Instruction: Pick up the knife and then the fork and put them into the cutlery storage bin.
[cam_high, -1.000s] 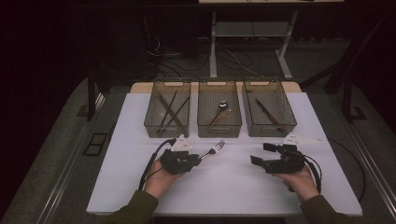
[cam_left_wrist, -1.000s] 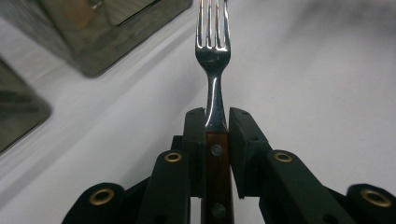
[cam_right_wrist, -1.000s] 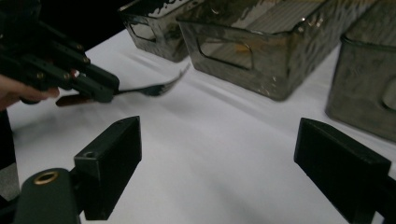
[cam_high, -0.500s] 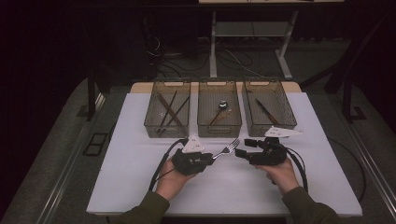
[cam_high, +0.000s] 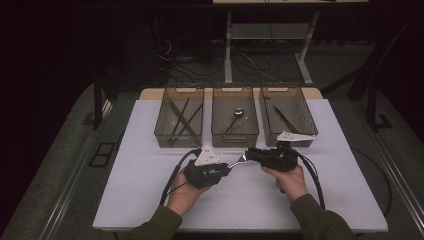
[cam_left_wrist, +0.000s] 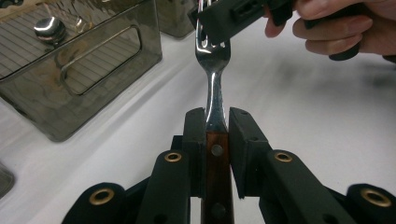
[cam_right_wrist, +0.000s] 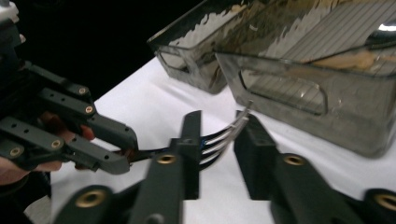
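Handover begun. From above: brought right gripper (cam_high: 249, 155) leftward over bench (cam_high: 150, 200) to fork (cam_high: 239, 161) within the last second. Along left gripper (cam_left_wrist: 217, 119): kept clenched on wooden handle, fork raised off bench. Along right gripper: just closed jaws onto tines, so probably ready for left's release.

Left gripper (cam_left_wrist: 217, 123) clamps the fork (cam_left_wrist: 214, 93) at its wooden handle, tines forward. Right gripper (cam_left_wrist: 229, 18) has just been closing around the tines. Smoked bin (cam_left_wrist: 79, 79) stands on the desk (cam_left_wrist: 317, 121) at left.

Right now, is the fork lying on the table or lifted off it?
Lifted. The fork hangs above the white table, its handle clamped in the left gripper, tines between the right gripper's fingers.
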